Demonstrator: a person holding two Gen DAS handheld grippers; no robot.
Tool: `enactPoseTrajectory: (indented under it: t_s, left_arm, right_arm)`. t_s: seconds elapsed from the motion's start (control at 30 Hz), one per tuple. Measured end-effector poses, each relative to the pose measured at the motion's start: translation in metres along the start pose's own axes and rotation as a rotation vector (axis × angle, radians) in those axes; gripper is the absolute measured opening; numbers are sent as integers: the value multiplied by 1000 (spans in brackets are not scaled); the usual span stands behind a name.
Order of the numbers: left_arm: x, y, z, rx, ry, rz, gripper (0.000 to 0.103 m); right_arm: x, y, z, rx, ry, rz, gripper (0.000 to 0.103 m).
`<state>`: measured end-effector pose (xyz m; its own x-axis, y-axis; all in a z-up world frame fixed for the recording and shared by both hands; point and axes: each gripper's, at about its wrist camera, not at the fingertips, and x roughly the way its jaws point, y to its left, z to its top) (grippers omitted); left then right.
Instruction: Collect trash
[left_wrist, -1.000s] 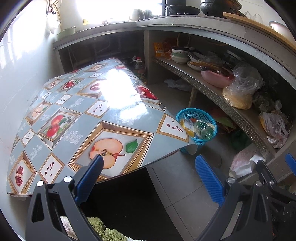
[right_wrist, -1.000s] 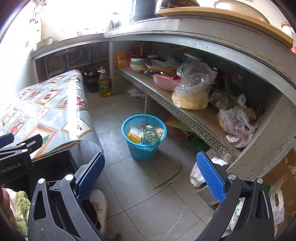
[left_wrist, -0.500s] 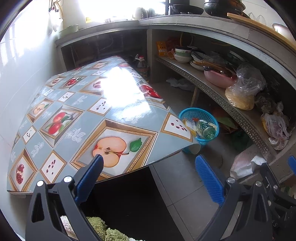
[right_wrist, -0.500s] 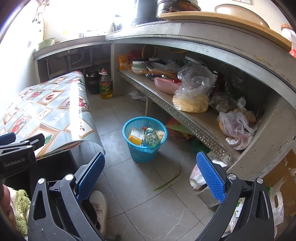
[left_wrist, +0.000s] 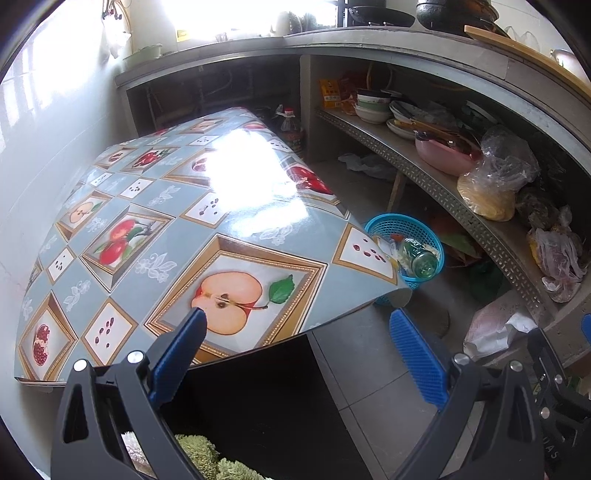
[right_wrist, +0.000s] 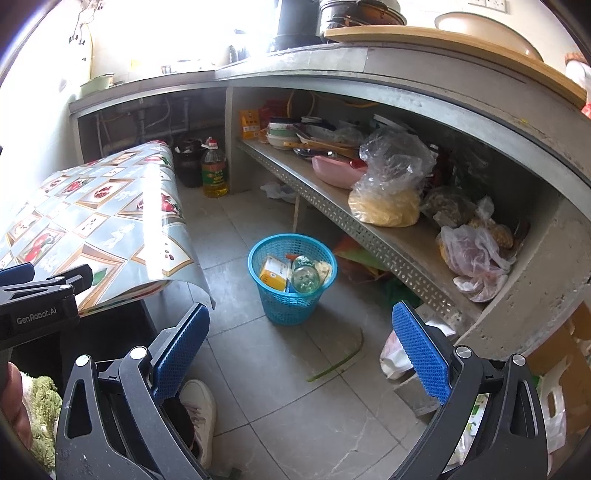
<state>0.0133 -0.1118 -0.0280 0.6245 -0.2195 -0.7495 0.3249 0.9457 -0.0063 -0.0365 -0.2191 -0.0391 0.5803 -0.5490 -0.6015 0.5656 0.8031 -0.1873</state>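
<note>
One blue basket (right_wrist: 291, 280), one oil bottle (right_wrist: 213, 170), two open tongs (right_wrist: 295, 343)

Glossy oilcloth tablecloth (left_wrist: 229, 206), blue plastic mesh basket (right_wrist: 291, 291), matt grey floor tiles (right_wrist: 266, 369), perforated metal shelf (right_wrist: 369, 236).

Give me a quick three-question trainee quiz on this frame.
1. True or false: the left gripper holds a bottle.
2. What lies in the blue basket? A) only paper B) a green bottle, a yellow box and other scraps C) a shoe
3. Fill in: the green strip lies on the ____.

Key: 1 false, both it and the right gripper are open and empty. 2 B. 3 floor, between basket and right gripper.
</note>
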Motion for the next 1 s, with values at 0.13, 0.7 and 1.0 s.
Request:
enactPoseTrajectory:
  t_s: [0.13,0.7,1.0]
  left_arm:
    - [-1,4,1,-5,-11,6,97]
    - [0,-7,-2,58,1,12,97]
    - [-3,-8,1,104,-24,39,97]
  right_arm:
    - [0,2,1,-4,-4,5,96]
    - [9,-12,-4,34,14,-7,96]
    - [8,-31,-9,86,11,-37,95]
